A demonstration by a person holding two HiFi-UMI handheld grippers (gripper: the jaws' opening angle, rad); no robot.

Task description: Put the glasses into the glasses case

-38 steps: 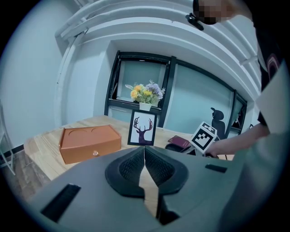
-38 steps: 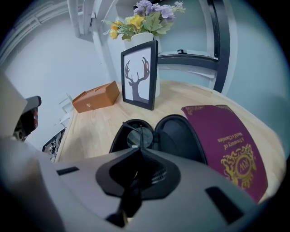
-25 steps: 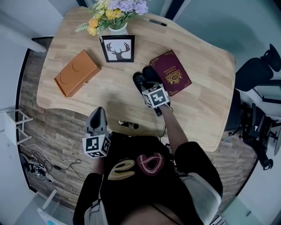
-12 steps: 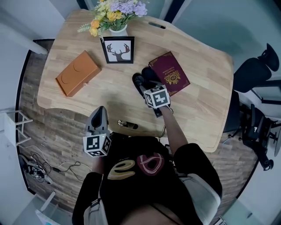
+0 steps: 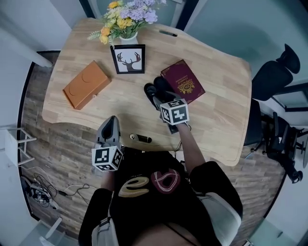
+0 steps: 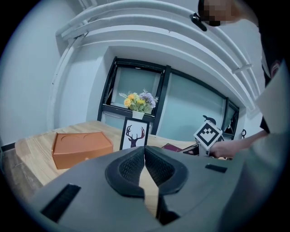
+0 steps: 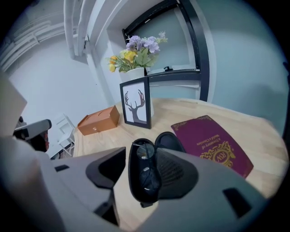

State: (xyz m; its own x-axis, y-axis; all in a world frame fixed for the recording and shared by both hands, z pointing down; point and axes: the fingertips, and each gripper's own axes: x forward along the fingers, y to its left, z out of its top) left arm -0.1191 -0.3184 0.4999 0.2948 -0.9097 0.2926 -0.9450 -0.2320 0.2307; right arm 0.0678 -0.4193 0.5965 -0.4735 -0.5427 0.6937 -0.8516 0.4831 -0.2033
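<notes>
Dropped the glasses into the open black case beside the maroon book; raised the right gripper above them, jaws opening, gripping nothing. Kept the left gripper closed and empty by the table edge. Apparently left only the lid to close, with picture, orange box and flowers well clear.

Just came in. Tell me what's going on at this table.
A person is packing glasses away with two hand-held grippers. The glasses lie folded inside the open black glasses case on the wooden table. The right gripper hangs over the case, its jaws opening, the case between them but not gripped. The left gripper, jaws together and empty, hovers at the table's near edge. The case is not yet closed.
</notes>
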